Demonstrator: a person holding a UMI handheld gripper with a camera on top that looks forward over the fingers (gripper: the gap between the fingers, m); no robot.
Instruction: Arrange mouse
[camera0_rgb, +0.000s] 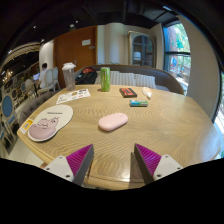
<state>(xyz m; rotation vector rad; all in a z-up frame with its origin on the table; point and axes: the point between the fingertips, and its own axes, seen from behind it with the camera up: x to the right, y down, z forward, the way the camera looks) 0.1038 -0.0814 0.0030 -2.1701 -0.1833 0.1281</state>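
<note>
A pale pink mouse (112, 122) lies on the round wooden table (150, 135), well beyond my fingers and slightly left of the middle. A round pink-grey mouse mat (46, 126) with a cartoon print lies at the table's left edge, apart from the mouse. My gripper (112, 160) is open and empty, its magenta pads (80, 160) spread wide above the table's near edge. Nothing stands between the fingers.
A green bottle (105, 79) stands at the far side of the table. Beyond the mouse lie a teal flat item (138, 103), a dark brown box (128, 92), a white object (147, 92) and papers (73, 96). Chairs stand to the left.
</note>
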